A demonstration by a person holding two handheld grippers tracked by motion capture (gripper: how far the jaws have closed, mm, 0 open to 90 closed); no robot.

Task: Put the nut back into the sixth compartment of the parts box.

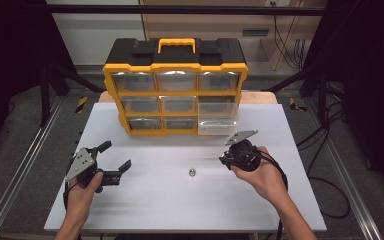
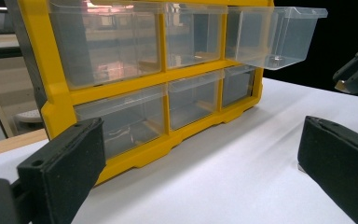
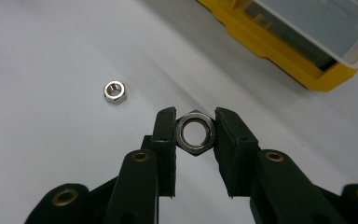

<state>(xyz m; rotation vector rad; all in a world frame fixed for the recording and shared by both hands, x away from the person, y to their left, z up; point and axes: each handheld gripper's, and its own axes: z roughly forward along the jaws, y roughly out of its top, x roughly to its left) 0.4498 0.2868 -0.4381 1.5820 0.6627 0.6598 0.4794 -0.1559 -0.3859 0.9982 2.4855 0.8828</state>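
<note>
steel nut [image 3: 115, 91] loose beside right gripper's [image 3: 195, 122] held nut [image 3: 195, 132]

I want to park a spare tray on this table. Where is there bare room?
Bare: the near strip of the table between the hands, and the left and right margins beside the organizer. Crowded: around the loose nut and before the open drawer.

I am working at a white table [image 1: 145, 200] that is filling the lower middle of the high view. A yellow and black drawer cabinet [image 1: 175, 85] is standing on it at the upper centre, near its far edge. A small metal nut [image 1: 192, 172] is lying alone on the bare surface, just below the frame's centre, well apart from the cabinet.
</note>
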